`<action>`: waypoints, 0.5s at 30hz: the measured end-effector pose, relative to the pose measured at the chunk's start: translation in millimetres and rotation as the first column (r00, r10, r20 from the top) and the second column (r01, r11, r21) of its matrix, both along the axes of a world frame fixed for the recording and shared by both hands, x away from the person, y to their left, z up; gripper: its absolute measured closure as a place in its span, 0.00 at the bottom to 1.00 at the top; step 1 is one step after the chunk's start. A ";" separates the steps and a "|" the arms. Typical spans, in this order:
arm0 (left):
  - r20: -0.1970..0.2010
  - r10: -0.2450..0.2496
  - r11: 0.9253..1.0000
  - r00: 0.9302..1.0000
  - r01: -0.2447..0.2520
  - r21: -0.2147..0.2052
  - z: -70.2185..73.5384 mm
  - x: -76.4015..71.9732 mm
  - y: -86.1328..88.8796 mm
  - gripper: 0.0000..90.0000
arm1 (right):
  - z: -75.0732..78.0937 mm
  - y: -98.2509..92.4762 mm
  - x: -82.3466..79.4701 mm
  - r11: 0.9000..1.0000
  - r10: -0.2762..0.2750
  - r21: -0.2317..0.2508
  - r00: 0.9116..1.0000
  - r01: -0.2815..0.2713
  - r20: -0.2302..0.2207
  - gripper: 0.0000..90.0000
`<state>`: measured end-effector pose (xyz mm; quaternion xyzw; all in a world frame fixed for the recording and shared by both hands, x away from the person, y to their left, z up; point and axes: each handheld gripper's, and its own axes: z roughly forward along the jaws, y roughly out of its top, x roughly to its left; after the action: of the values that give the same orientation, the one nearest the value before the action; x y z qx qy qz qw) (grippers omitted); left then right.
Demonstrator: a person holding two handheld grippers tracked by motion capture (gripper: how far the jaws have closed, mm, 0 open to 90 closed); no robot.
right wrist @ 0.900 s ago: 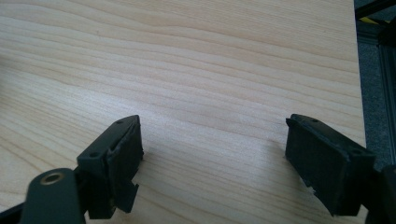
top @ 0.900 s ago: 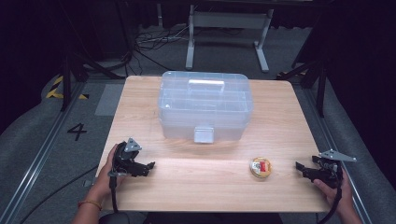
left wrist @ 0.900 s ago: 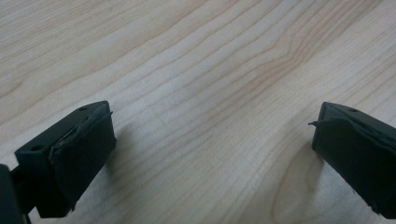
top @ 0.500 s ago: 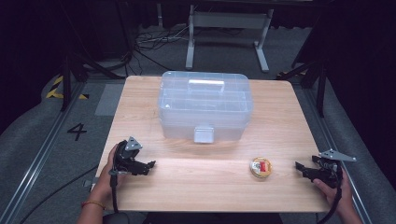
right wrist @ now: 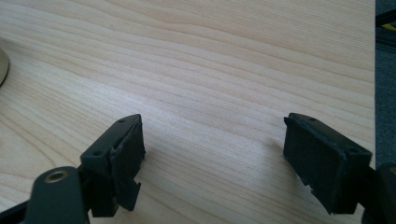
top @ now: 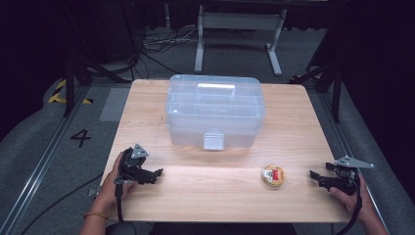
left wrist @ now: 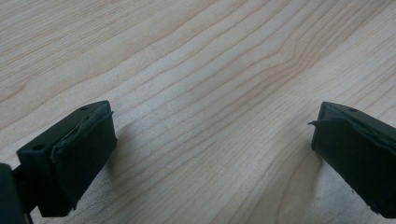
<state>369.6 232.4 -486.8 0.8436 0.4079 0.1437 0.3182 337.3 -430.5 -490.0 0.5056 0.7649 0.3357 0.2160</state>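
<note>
1. Left gripper [top: 157,172] – black, two-jaw, grey three-cornered plate on top; held in the person's left hand [top: 113,180] at about 8 o'clock on the table [top: 147,98], jaw tips pointing toward 3 o'clock. In the left gripper view [left wrist: 208,140] the jaws stand wide apart with bare wood grain between them; nothing gripped. A cable trails from it off the near edge

2. Table – light wooden top, rounded corners, on a grey floor with rails at either side; a yellow-and-black striped marking and a painted figure "4" lie on the floor at the table's 9 o'clock

3. Storage box [top: 215,111] – clear plastic, lidded, with a moulded carry handle on top and a pale front latch facing 6 o'clock; stands at the table's centre toward 12 o'clock, well apart from both grippers

4. Round tin [top: 273,175] – small, flat, gold-rimmed, with a red and white label on top; lies at about 5 o'clock on the table, between the two grippers and nearer the right one, at that gripper's 9 o'clock, apart from it. Its gold edge [right wrist: 3,65] shows at the left border of the right gripper view

5. Right gripper [top: 313,175] – same pattern, held in the person's right hand [top: 353,193] at about 4 o'clock near the table's right edge, tips pointing toward 9 o'clock at the tin. In the right gripper view [right wrist: 212,140] the jaws are spread wide over bare wood; nothing between them
</note>
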 end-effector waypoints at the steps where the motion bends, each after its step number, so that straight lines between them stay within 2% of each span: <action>1: 0.001 -0.002 1.000 1.000 0.002 -0.001 -0.2 0.0 0.2 0.00 | 0.8 -1.9 1.3 0.999 0.032 -0.006 0.999 -0.032 -0.014 0.19; 5: 0.004 0.002 1.000 1.000 -0.002 0.003 0.0 -0.6 0.3 0.00 | 2.1 -4.6 4.8 0.998 0.055 -0.012 0.998 -0.056 -0.034 0.18; 8: 0.005 -0.003 1.000 1.000 0.003 -0.002 -0.2 -1.7 0.8 0.01 | 5.8 -6.2 7.7 0.998 0.057 -0.019 0.997 -0.058 -0.048 0.24; 12: 0.012 -0.011 1.000 1.000 0.011 -0.002 0.1 -3.5 1.5 0.02 | 18.8 -4.1 9.3 0.997 0.075 -0.012 0.997 -0.075 -0.024 0.24; 15: 0.015 -0.017 1.000 1.000 0.017 -0.005 0.2 -4.8 2.0 0.04 | 38.3 2.0 13.6 0.996 0.094 0.005 0.995 -0.094 0.015 0.25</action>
<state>364.9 234.3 -486.7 0.8450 0.3988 0.1464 0.3248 350.9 -428.6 -451.8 0.4670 0.7854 0.3513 0.2041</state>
